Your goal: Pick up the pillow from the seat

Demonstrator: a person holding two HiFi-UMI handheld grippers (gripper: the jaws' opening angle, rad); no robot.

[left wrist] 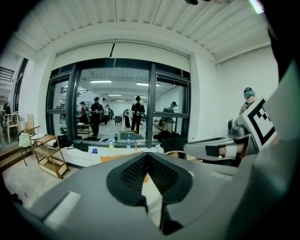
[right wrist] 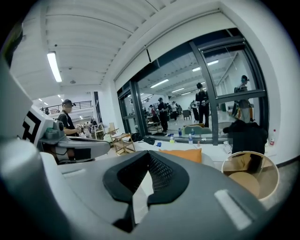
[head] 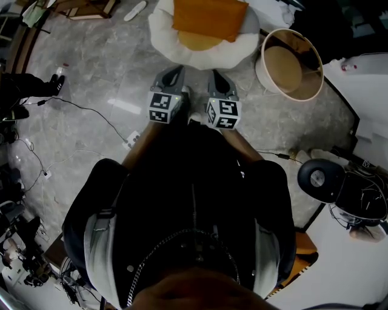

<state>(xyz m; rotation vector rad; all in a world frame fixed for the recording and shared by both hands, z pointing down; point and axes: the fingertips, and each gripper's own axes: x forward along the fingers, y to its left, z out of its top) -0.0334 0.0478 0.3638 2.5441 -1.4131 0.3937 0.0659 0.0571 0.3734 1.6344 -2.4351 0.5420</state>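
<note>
Pillow (head: 209, 18), orange, lies on the white round seat (head: 159, 33) on the floor at the far side, ahead of me. My left tongs (head: 176, 72) and right tongs (head: 217, 75) are both closed and hold nothing. They sit side by side near the seat's near edge, apart from the pillow.

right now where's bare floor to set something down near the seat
Best free patch: the bare marble floor left of the white seat, down to the thin black cable. The seat's top is filled by the orange pillow. The right side is crowded: round tan tub and black disc-shaped object.
</note>
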